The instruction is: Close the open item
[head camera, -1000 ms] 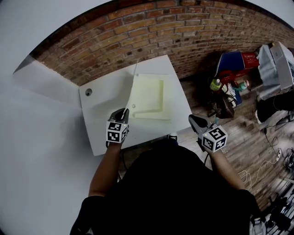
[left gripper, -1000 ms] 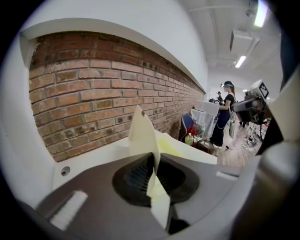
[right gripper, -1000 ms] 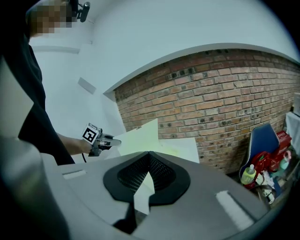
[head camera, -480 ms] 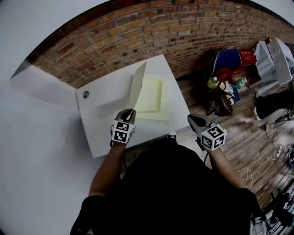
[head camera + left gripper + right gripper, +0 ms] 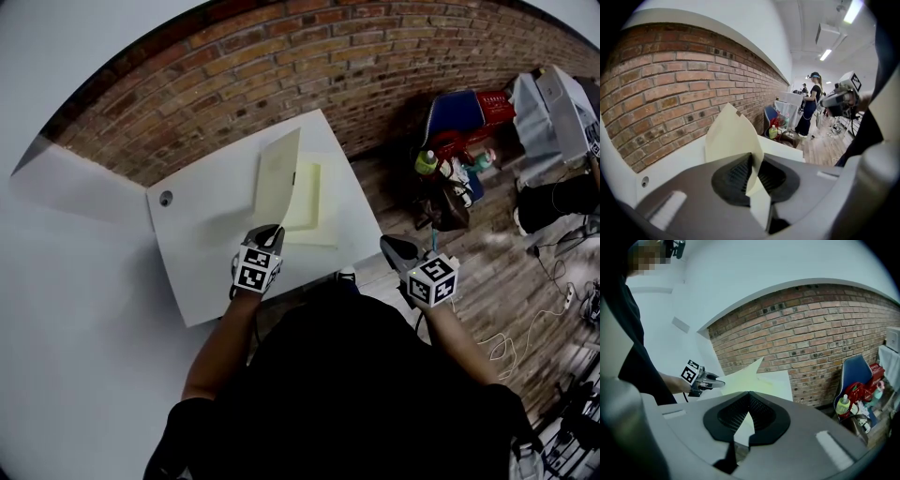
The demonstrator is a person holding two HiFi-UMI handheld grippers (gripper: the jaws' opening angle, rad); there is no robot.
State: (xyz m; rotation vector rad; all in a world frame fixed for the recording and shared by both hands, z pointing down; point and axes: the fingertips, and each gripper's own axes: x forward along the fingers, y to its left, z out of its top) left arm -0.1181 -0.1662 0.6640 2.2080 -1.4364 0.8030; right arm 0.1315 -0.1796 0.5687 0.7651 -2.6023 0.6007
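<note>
Cream cover [image 5: 278, 178] tilts between left gripper's [image 5: 267, 233] opening jaws; arm outstretched.

A lab-like workroom: a brick wall [image 5: 375, 66] is running behind the white table [image 5: 202, 244], strip lights [image 5: 854, 10] are glowing overhead, a person [image 5: 807, 110] is standing among equipment on the wood floor [image 5: 487, 281]

Reaching fwd w/ L gripper [image 5: 271, 231], L forearm [image 5: 220, 337] bare, stretched ahead and slightly inward. Pinching thin cover [image 5: 731, 140] edge btw its jaws, pads on both faces, gap barely there — opening a touch right now. Holding R gripper [image 5: 390, 244] lower and off to the right, tucked in close, R forearm [image 5: 459, 337] bare, angled out, tip aimed fwd-left. Clamped shut there — nothing btw the jaws.
</note>
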